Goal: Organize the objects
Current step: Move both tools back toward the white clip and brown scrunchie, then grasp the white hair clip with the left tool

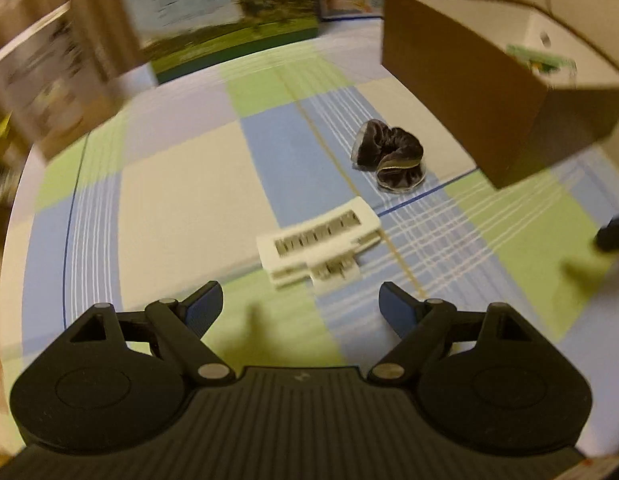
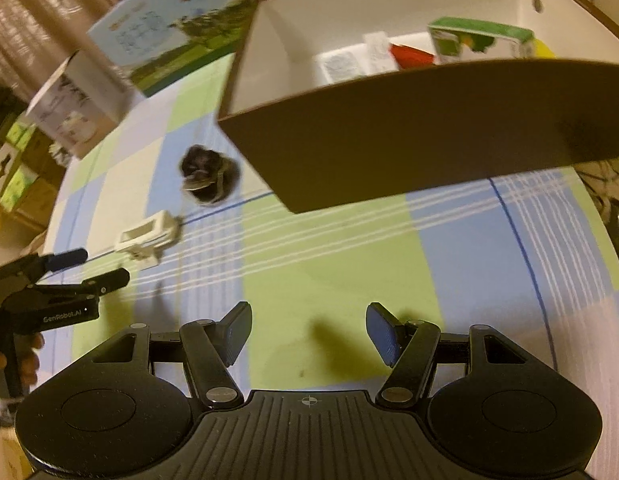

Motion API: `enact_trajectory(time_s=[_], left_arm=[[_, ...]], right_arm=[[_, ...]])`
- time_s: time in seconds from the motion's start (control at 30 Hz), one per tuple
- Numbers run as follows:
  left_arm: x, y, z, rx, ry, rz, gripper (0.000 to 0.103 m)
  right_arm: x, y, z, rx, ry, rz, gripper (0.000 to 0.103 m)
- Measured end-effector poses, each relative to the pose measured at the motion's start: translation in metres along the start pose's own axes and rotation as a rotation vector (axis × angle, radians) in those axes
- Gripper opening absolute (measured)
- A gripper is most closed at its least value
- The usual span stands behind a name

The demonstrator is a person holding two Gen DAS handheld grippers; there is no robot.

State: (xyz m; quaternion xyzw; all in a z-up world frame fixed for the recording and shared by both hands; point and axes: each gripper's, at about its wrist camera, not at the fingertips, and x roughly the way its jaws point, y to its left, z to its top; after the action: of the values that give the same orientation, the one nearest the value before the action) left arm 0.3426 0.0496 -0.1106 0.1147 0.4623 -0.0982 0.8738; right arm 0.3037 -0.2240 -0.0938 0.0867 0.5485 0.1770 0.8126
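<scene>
Below: left gripper (image 1: 300,302) held above the checked cloth (image 1: 181,184), jaws spread wide, nothing between the blue pads (image 1: 397,308). Just ahead of it, a white plastic piece (image 1: 319,245) with rows of slots, flat on the cloth and clear of both fingers. Further on, a dark crumpled scrunchie (image 1: 389,156), apart from the white piece and near the front corner of a brown box (image 1: 461,88). Box open at the top, white inside, standing toward the far right side of the cloth.

Right gripper (image 2: 308,332) likewise spread, jaws empty, poised over a green square of the cloth before the box's long brown wall. Seen inside the box from that side: a green carton (image 2: 477,40), a red item (image 2: 409,55), a white tray-like piece (image 2: 341,65), and something yellow (image 2: 545,49) at the far end, too hidden to identify. Left gripper visible at the left edge of the right wrist view, a hand (image 2: 27,360) on its grip. Printed cartons (image 2: 165,28) standing along the far edge of the cloth, curtains behind, blurred.
</scene>
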Motion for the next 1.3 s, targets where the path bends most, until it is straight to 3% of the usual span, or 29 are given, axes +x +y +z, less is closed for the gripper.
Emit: enact_trajectory(time_s=[0.13,0.4,0.5,0.53,0.7,0.87,1.0,1.3], left_arm=[[0.019,0.006,0.008,0.121,-0.005,-0.032,0.082],[0.047,0.007,0.024,0.266,-0.004,-0.131,0.077],[0.054,0.008,0.028,0.280,0.005,-0.177,0.072],[0.056,0.009,0.029,0.280,0.010,-0.190,0.063],[0.051,0.011,0.025,0.259,0.008,-0.218,0.048],[0.040,0.027,0.009,0.163,0.012,-0.167,0.045],[0.030,0.050,-0.008,0.044,0.034,-0.078,0.044],[0.002,0.118,-0.053,-0.391,0.062,0.170,0.043]], right_arm=[[0.000,-0.010,-0.001,0.044,0.004,-0.037,0.061],[-0.003,-0.030,-0.002,0.147,-0.006,-0.116,0.061],[-0.004,-0.032,-0.002,0.157,-0.003,-0.129,0.061],[-0.003,-0.032,-0.002,0.155,-0.002,-0.131,0.061],[0.004,-0.018,0.001,0.109,0.014,-0.112,0.061],[0.015,0.010,0.003,0.019,0.009,-0.065,0.061],[0.025,0.034,0.006,-0.049,0.000,-0.020,0.061],[0.054,0.096,0.016,-0.241,-0.073,0.051,0.060]])
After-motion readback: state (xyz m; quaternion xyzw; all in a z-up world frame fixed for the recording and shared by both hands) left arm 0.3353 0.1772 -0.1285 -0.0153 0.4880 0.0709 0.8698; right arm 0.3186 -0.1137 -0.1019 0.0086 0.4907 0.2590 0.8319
